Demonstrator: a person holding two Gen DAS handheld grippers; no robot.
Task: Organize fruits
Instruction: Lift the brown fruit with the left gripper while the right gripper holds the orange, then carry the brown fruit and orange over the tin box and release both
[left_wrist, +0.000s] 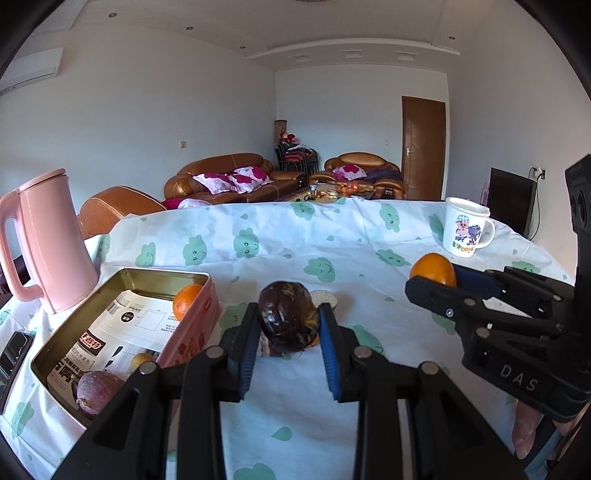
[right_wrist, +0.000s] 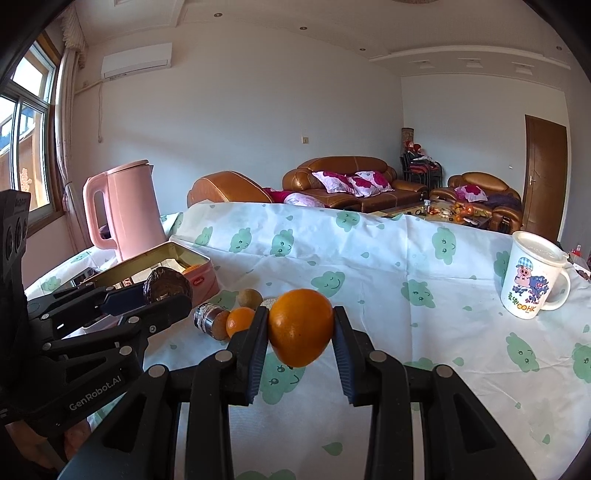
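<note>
Fruit fills both pairs of jaws as we look along them. In the left wrist view our left gripper (left_wrist: 288, 325) sits at lower centre, its blue pads clamped on a dark, wrinkled, brownish-purple fruit (left_wrist: 287, 317) held above the white tablecloth with green cloud prints (left_wrist: 266, 243). At the left of that frame lies an open, pink-sided rectangular tin (left_wrist: 184, 332) lined with printed paper; inside it we see a small orange (left_wrist: 185, 302) at the far end, a purple round fruit (left_wrist: 96, 393) at the near corner and a small yellowish fruit (left_wrist: 141, 360) just beside it. A tall pink kettle (left_wrist: 48, 240) stands behind the tin at the far left.

In the right wrist view our right gripper (right_wrist: 300, 332) holds a large, smooth orange (right_wrist: 300, 326) between its pads at frame centre, off the cloth. Left of it on the cloth lie a smaller orange (right_wrist: 239, 321), a round tan fruit (right_wrist: 249, 298) and a short, dark cylindrical object (right_wrist: 208, 319) we cannot identify. A white lidded mug with a cartoon pig print (right_wrist: 532, 277) stands at the right edge.
</note>
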